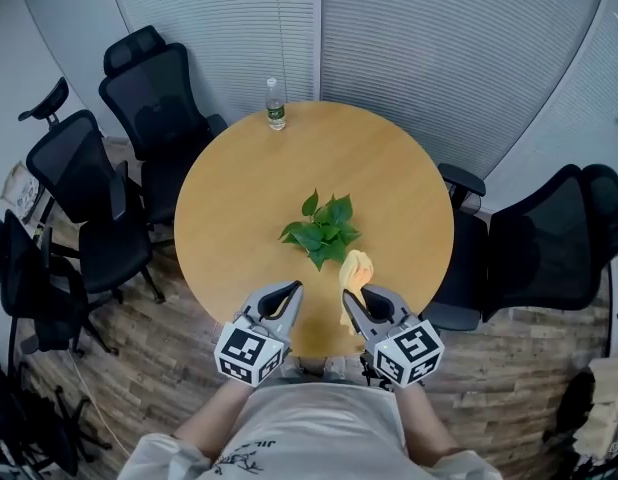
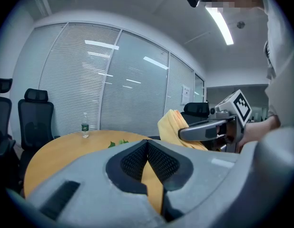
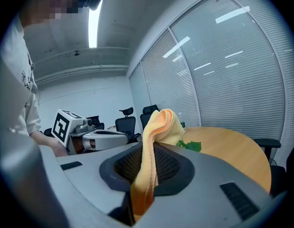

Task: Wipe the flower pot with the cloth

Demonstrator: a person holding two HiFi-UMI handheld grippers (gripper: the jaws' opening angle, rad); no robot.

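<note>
A plant [image 1: 321, 230] with green leaves stands near the middle of the round wooden table [image 1: 289, 168]; the leaves hide its pot. My right gripper [image 1: 347, 296] hovers over the table's near edge, shut on a yellow cloth [image 1: 356, 268]. In the right gripper view the cloth [image 3: 159, 127] runs up between the pads and bunches above them, with the leaves [image 3: 190, 145] beyond. My left gripper [image 1: 292, 288] is level beside it on the left, shut with nothing between its pads. The left gripper view shows the closed tips [image 2: 147, 142] and the cloth [image 2: 173, 125] at right.
A clear water bottle [image 1: 276, 105] stands at the table's far edge. Black office chairs [image 1: 154, 98] crowd the left side, and more chairs [image 1: 549, 243] sit at right. Blinds cover the glass wall behind. The person's torso is at the bottom of the head view.
</note>
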